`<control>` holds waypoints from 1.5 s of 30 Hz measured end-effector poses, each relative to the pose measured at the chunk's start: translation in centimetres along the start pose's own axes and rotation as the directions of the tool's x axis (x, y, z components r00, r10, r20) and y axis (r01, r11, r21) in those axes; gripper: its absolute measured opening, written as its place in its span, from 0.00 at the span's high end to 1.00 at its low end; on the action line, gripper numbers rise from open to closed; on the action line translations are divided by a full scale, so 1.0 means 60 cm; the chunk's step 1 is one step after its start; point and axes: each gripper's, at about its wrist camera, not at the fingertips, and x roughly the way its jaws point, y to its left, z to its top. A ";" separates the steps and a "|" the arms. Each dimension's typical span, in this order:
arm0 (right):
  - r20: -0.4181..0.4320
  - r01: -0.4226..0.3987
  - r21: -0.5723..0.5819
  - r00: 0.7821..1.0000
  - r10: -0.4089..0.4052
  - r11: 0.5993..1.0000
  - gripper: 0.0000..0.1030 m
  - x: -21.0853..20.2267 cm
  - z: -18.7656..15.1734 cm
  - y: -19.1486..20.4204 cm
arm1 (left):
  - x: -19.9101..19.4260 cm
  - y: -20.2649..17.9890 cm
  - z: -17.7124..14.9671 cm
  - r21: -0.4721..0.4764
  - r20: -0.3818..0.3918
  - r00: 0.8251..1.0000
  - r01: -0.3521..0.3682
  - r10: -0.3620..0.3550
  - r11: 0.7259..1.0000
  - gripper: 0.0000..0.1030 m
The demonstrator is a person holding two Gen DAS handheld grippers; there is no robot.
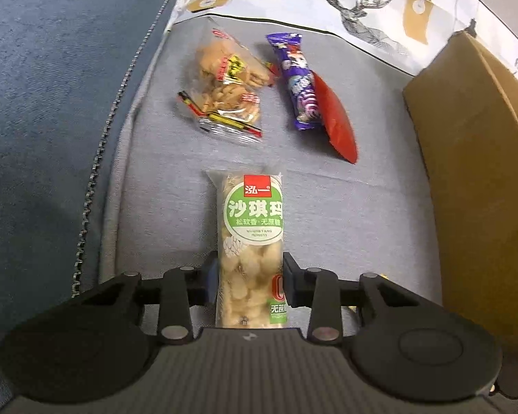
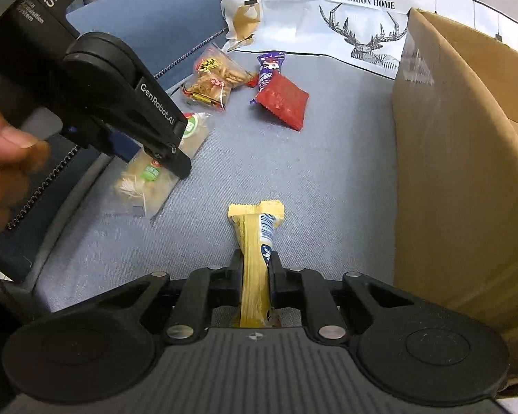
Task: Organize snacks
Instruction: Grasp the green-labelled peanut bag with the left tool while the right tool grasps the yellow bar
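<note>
Both grippers seemingly pinch snacks: left gripper a green-labelled packet, right gripper a yellow bar.

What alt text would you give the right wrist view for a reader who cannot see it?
The right gripper pinches a thin yellow snack packet over a grey cushion, beside a cardboard box. At left, the left gripper closes around a green-labelled snack bar; more snack packets lie behind.
</note>
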 end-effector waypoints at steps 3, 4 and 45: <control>0.000 0.001 -0.001 1.000 -0.001 1.000 0.86 0.002 -0.002 0.001 | 0.002 -0.005 -0.001 0.010 -0.003 1.000 -0.002 0.002 1.000 0.61; 0.001 0.001 -0.001 1.000 -0.001 1.000 0.86 0.002 -0.002 0.001 | 0.003 -0.005 -0.001 0.012 -0.004 1.000 -0.003 0.003 1.000 0.61; 0.014 0.003 -0.007 1.000 -0.003 1.000 0.86 0.011 -0.003 0.000 | 0.008 -0.008 0.001 0.032 -0.006 1.000 -0.012 0.012 0.999 0.57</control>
